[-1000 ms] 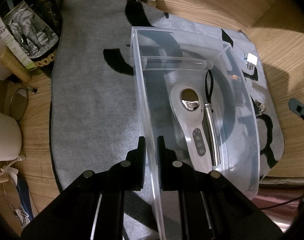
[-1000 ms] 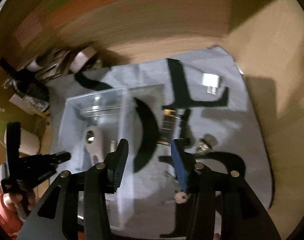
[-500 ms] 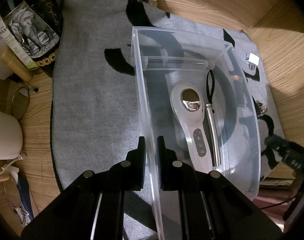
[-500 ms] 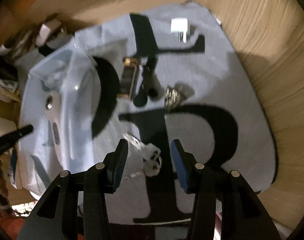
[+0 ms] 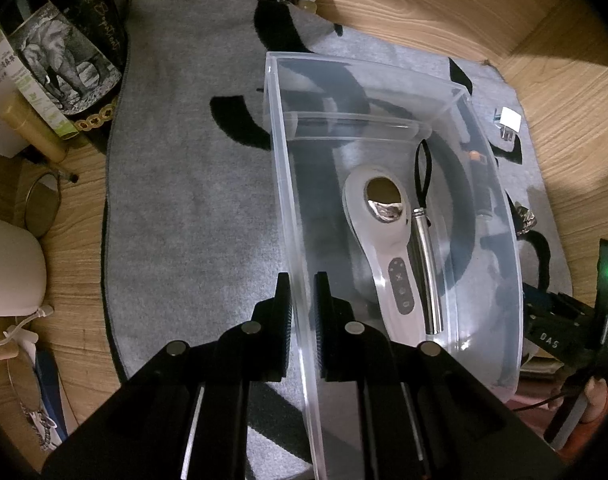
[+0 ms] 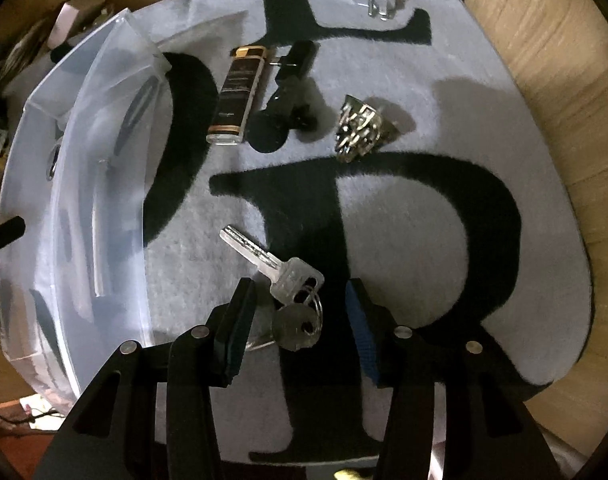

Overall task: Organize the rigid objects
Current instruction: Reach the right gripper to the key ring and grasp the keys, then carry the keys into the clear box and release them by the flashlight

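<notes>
Steadying the clear bin [image 5: 383, 92], left gripper [image 5: 302, 300] jaws clamp its near wall; right gripper [image 6: 300, 300] jaws apart, straddling the keys [image 6: 292, 284] just right of the bin, probably for pickup.

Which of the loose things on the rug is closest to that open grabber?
The silver keys on a ring, lying between the right tool's fingers; the others lie farther up the grey rug.
</notes>
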### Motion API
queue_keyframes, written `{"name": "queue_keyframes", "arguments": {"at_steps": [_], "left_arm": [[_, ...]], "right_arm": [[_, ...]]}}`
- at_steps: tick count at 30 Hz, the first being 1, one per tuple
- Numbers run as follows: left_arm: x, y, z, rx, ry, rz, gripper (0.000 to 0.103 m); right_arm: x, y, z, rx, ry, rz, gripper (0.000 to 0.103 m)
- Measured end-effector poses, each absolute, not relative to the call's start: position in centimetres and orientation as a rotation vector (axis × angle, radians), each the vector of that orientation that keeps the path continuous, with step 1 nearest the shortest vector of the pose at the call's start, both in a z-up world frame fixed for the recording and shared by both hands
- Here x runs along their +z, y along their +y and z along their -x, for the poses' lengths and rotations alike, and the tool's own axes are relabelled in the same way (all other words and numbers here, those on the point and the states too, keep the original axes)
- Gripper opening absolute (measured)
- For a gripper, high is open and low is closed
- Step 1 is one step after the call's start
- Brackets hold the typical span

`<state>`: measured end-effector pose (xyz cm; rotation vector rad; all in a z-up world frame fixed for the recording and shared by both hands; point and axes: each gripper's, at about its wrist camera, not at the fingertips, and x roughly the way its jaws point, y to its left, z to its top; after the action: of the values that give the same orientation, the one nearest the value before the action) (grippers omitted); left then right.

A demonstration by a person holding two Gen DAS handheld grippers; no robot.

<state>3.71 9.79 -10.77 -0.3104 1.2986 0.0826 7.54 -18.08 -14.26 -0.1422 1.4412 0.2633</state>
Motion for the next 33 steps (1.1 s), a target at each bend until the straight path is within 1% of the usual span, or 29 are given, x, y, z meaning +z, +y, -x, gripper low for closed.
{"name": "queue_keyframes", "arguments": {"at_steps": [1,4,5,7,15,33], "left_arm": [[-10.8,9.8,-3.7,0.083,1.298,0.312,0.010],[-10.8,9.9,-3.6,0.083,1.297,0.316,0.010],[-10.9,9.9,-3.6,0.084,1.297,0.317,0.010],[-10.9,9.9,-3.6,0.084,1.297,0.317,0.010],[-10.8,9.9,-3.6,0.085,1.299,0.313,0.010],[-10.8,9.8,-3.5,0.074,1.299,0.320,0.010]], "right_arm": [[-14.2,-17.9,-7.4,0.265,1.433,0.161,0.045],[-14.1,-17.5,-7.0,0.266,1.404,0.200,0.039],[-14.1,-17.6,-6.9,0.264,1.394,0.205,0.033],[-13.9,-17.9,-6.8,0.256,1.379,0.203,0.026],[-13.2,-19.2,-6.7,0.251,1.349,0.160,0.026],[-4.7,-16.4,-7.8,0.295,1.152,0.071,0.026]]}}
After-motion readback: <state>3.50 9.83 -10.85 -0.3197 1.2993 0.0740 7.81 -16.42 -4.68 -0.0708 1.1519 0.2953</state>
